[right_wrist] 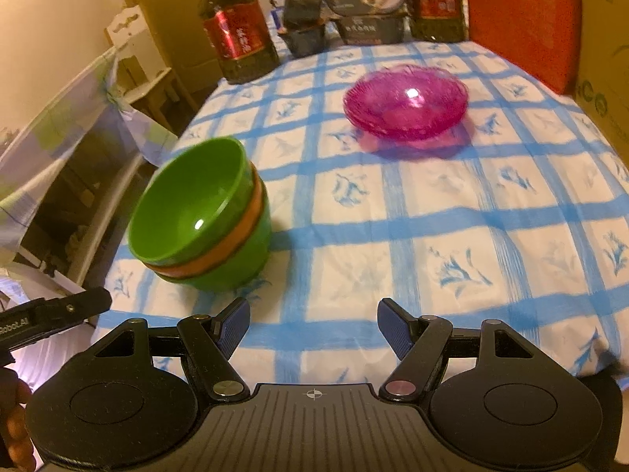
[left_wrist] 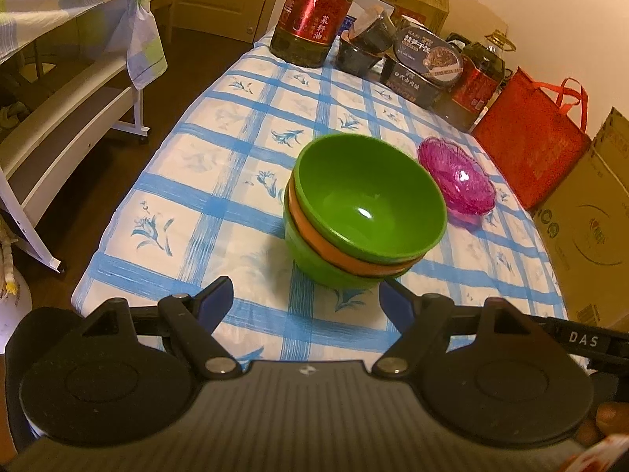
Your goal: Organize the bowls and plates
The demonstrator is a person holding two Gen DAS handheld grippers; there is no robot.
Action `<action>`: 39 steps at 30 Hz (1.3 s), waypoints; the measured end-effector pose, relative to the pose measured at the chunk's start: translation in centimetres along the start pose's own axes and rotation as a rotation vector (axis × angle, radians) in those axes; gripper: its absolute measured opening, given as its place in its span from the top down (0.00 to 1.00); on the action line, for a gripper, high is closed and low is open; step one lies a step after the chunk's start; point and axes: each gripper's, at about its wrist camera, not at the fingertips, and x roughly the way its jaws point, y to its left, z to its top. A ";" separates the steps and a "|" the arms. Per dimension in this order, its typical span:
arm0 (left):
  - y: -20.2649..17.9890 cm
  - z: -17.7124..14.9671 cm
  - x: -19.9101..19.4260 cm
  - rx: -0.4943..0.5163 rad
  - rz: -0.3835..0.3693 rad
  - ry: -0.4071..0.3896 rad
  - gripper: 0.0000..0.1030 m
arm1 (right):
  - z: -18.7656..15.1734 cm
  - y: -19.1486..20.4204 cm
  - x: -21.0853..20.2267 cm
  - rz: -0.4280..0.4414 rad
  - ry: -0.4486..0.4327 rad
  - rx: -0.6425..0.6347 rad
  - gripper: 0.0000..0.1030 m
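Observation:
A stack of nested bowls [left_wrist: 361,212], green over orange over green, stands on the blue-checked tablecloth [left_wrist: 220,181]. A pile of clear pink plates [left_wrist: 456,177] lies just right of it. My left gripper [left_wrist: 304,299] hovers open in front of the stack, nothing between its blue pads. In the right wrist view the bowl stack [right_wrist: 204,220] is at the left and the pink plates [right_wrist: 407,104] lie farther back. My right gripper [right_wrist: 313,326] is open over bare cloth [right_wrist: 452,216]. Part of the left gripper [right_wrist: 55,316] shows at the left edge.
Oil bottles [left_wrist: 312,11], dark food containers [left_wrist: 420,67], a red bag [left_wrist: 530,133] and cardboard boxes [left_wrist: 589,228] crowd the table's far end and right side. A white shelf unit [left_wrist: 70,126] with draped cloth stands left of the table.

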 end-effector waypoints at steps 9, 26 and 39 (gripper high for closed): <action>0.4 2.5 0.5 -0.006 -0.029 -0.013 0.23 | 2.8 1.7 0.0 0.089 -0.026 0.011 0.31; 1.4 6.3 5.2 -0.019 -0.054 0.032 0.34 | 6.1 3.6 4.8 0.091 0.006 -0.038 0.31; 1.6 7.2 8.8 0.012 -0.077 0.098 0.43 | 7.4 4.1 9.5 0.082 0.086 -0.041 0.57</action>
